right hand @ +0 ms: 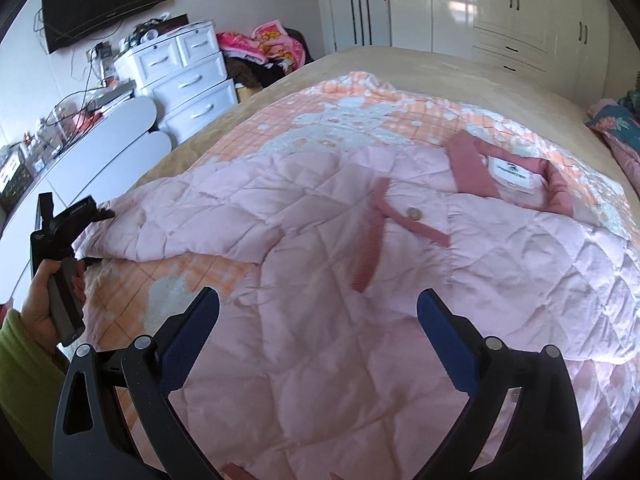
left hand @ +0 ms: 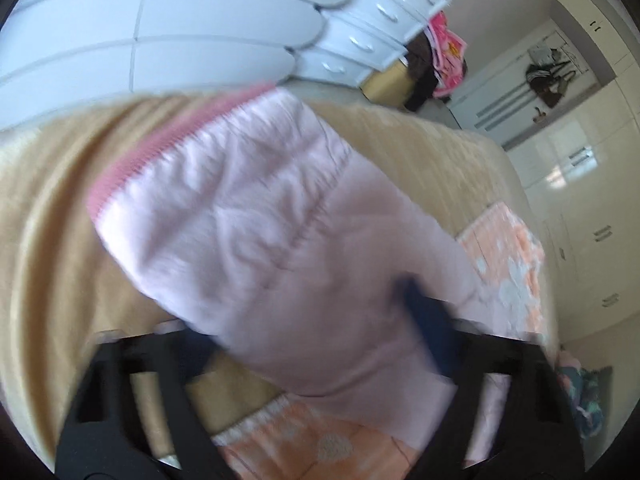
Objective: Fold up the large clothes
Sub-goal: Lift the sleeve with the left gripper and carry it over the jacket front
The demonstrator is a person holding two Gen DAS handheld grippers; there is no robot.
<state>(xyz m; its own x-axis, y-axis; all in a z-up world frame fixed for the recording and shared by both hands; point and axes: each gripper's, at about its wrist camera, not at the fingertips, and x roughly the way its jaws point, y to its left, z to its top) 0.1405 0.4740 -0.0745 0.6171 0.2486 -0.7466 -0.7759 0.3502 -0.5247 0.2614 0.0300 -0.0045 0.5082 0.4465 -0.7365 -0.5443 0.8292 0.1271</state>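
Two tools are working a quilted pale-pink padded jacket (right hand: pixel 320 240) spread on the bed (right hand: pixel 400 60) for folding. Left tool (left hand: pixel 320 344) is pinching its sleeve (left hand: pixel 240 208), lifting it to fold inward; right tool (right hand: pixel 318 320) is hovering spread above the jacket.

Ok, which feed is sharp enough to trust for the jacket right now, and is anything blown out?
Left wrist view: motion-smeared; the pink jacket sleeve and left gripper are soft, so the grip is hard to judge. Right wrist view: sharp; quilting on the pink jacket and the open right gripper read clearly. Window glare sits on the wardrobe doors only.
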